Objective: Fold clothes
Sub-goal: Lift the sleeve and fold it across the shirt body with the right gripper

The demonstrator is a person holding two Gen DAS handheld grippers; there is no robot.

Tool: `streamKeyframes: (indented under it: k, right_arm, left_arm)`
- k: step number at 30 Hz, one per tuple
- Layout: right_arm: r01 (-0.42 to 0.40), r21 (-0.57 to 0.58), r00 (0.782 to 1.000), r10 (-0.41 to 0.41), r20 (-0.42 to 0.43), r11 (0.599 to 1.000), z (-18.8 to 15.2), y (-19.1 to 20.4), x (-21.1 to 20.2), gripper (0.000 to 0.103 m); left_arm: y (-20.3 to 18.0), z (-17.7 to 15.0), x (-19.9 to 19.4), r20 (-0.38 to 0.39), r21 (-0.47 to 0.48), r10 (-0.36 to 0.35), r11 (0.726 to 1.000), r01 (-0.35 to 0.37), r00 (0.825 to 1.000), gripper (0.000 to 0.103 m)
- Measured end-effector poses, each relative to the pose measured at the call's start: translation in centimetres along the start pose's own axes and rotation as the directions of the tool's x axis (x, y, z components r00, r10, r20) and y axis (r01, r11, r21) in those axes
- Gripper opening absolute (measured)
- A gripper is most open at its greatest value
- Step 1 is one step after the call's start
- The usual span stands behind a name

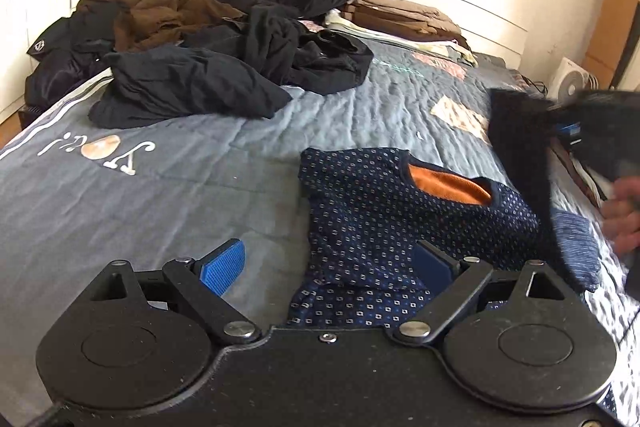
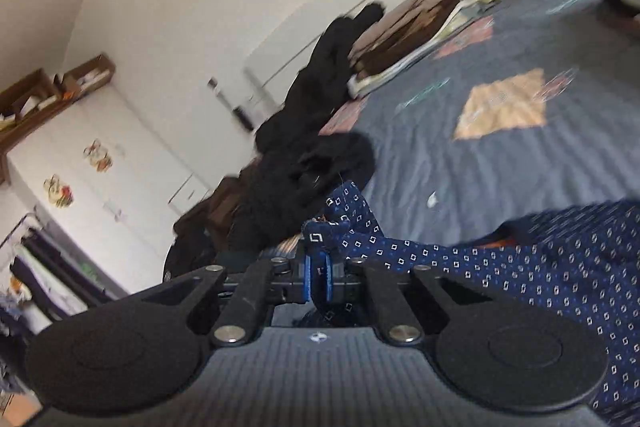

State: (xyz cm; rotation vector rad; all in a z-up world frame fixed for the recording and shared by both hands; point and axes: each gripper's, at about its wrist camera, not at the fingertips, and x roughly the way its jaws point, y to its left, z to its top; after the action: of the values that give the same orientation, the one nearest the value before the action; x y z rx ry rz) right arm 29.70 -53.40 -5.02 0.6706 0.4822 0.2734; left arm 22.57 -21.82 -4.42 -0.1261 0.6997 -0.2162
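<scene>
Ahead of us the bed point(image 1: 160, 195) carries a large unfolded dark heap point(image 1: 224, 59) and a small folded stack point(image 1: 404, 15) beyond, so most remains, while the dotted navy top point(image 1: 380, 211) lies half-folded under our spread left gripper point(image 1: 332, 267), its sleeve clamped in our right gripper point(image 2: 318, 273)

The patterned top point(image 1: 372, 211) is a soft knit cloth, navy with small woven squares, its inner lining point(image 1: 448, 185) an orange fleecy fabric. The bedspread point(image 1: 160, 195) is matt grey-blue quilted cloth, rippled with stitching. The heap of dark clothes point(image 1: 224, 67) looks like matt cotton, some brown pieces among it. The left gripper point(image 1: 332, 263) has a matt black plastic body, shiny metal screws and ribbed blue rubbery pads point(image 1: 224, 267). The right gripper point(image 2: 318, 277) is the same, its plate finely ridged. The headboard point(image 1: 460, 15) is smooth white board.
</scene>
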Motion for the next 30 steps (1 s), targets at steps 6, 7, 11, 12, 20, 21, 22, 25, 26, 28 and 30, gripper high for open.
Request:
streamKeyframes:
  k: [6, 7, 11, 12, 20, 21, 22, 25, 26, 28, 30]
  right_arm:
    - [0.006, -0.061, 0.989, -0.015, -0.147, 0.998, -5.5, 1.9, 5.4, 0.010]
    - [0.014, -0.076, 0.984, -0.027, -0.174, 0.997, -6.3, 1.9, 6.1, 0.010]
    - [0.029, -0.146, 0.951, -0.072, -0.301, 0.989, -9.1, 2.2, 7.6, 0.040]
    - [0.025, -0.161, 0.944, -0.077, -0.322, 0.987, -9.8, 2.3, 7.5, 0.046]
    - [0.060, -0.398, 0.971, -0.146, -0.190, 0.915, -8.9, 4.3, 3.5, 0.071]
    - [0.079, -0.429, 0.973, -0.164, -0.165, 0.900, -8.5, 4.4, 3.2, 0.071]
    - [0.102, -0.456, 0.967, -0.195, -0.162, 0.884, -8.3, 4.5, 3.7, 0.071]
    - [0.098, -0.482, 0.947, -0.231, -0.224, 0.870, -8.3, 5.3, 5.8, 0.071]
    - [0.080, -0.515, 0.944, -0.231, -0.237, 0.854, -8.8, 5.9, 6.1, 0.071]
    - [0.042, -0.608, 0.943, -0.233, -0.239, 0.793, -10.2, 7.3, 6.2, 0.071]
    - [0.009, -0.712, 0.946, -0.236, -0.221, 0.702, -12.1, 8.0, 5.9, 0.071]
  left_arm:
    - [1.2, 0.3, -0.2, 0.001, -0.018, 0.009, 1.000, -0.009, 1.000, 0.090]
    - [1.3, 0.3, -0.2, 0.000, -0.018, 0.011, 1.000, -0.011, 1.000, 0.090]
    - [1.8, 0.3, -0.2, -0.006, -0.019, 0.017, 1.000, -0.017, 1.000, 0.090]
    - [1.9, 0.3, -0.2, -0.007, -0.022, 0.021, 1.000, -0.022, 1.000, 0.090]
    - [1.8, 0.2, 0.2, -0.016, -0.013, 0.039, 0.999, -0.040, 0.999, 0.090]
    - [1.5, 0.1, 0.2, -0.017, -0.004, 0.039, 0.999, -0.039, 0.999, 0.090]
    - [1.3, 0.1, 0.2, -0.017, 0.008, 0.036, 0.999, -0.036, 0.999, 0.090]
    - [0.7, -0.1, 0.2, -0.017, 0.032, 0.028, 0.999, -0.027, 0.999, 0.090]
    - [0.6, -0.2, 0.3, -0.018, 0.035, 0.025, 0.999, -0.024, 1.000, 0.090]
    - [0.9, -0.2, 0.3, -0.020, 0.026, 0.030, 0.999, -0.029, 0.999, 0.090]
    - [1.2, -0.2, 0.4, -0.022, 0.015, 0.036, 0.999, -0.036, 0.999, 0.090]
